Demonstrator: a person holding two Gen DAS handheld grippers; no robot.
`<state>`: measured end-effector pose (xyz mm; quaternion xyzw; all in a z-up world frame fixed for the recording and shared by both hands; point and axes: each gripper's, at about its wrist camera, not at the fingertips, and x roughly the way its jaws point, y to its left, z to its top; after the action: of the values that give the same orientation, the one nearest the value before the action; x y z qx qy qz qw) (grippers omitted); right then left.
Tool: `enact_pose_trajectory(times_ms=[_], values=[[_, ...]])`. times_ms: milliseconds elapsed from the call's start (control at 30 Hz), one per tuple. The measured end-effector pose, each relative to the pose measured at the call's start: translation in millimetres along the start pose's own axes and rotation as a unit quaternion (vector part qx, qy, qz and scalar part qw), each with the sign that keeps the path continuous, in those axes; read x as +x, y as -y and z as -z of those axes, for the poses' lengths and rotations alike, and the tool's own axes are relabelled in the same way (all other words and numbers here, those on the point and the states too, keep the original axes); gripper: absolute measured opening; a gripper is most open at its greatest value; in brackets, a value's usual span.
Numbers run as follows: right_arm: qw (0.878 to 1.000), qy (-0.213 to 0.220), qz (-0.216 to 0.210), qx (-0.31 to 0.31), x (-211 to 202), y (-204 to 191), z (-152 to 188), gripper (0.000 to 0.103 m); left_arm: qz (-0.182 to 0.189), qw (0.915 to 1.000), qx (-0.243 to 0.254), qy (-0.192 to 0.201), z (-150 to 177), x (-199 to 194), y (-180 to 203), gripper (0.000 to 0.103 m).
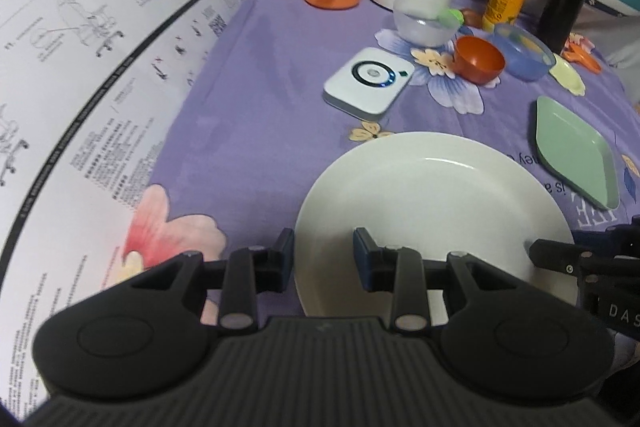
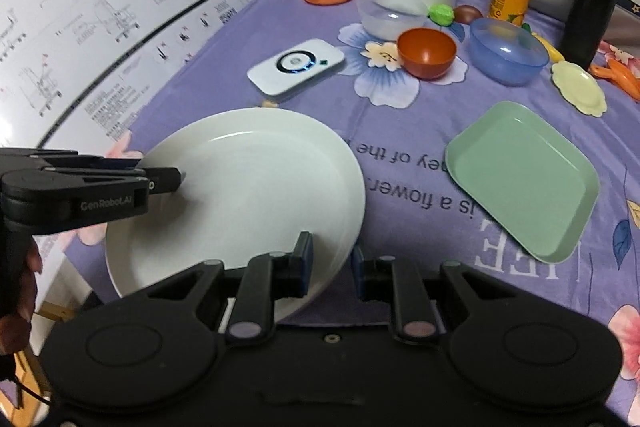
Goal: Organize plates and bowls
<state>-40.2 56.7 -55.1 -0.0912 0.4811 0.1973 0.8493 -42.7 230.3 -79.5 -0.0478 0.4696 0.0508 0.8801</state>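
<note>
Between both grippers, smooth round white plate (image 2: pixel 240 187)

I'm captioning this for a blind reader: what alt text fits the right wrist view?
Two grippers hold a large white plate by opposite rims: the right gripper nearest, the left gripper from the left. A green tray lies to its right on the purple floral cloth.

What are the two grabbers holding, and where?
Both hold the white plate by its rim: the left gripper on one edge, the right gripper on the opposite edge.

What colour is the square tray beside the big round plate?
Pale green square tray; the right wrist view shows it best.
</note>
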Motion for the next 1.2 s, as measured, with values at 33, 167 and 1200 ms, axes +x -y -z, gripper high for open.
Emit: enact_pose_trajectory(times_ms=[33,167,1200], values=[[1.0,-0.002,0.004,0.0,1,1,1,0.02,0.001,1.0,0.002,-0.001,0,2,2,0.031],[1.0,-0.012,0.013,0.004,15,13,-4,0.02,0.003,0.9999,0.007,-0.006,2,8,7,0.031],[0.992,0.052,0.018,0.11,-16,95,-16,0.103,-0.014,0.9959,0.076,0.048,-31,-23,76,0.103]])
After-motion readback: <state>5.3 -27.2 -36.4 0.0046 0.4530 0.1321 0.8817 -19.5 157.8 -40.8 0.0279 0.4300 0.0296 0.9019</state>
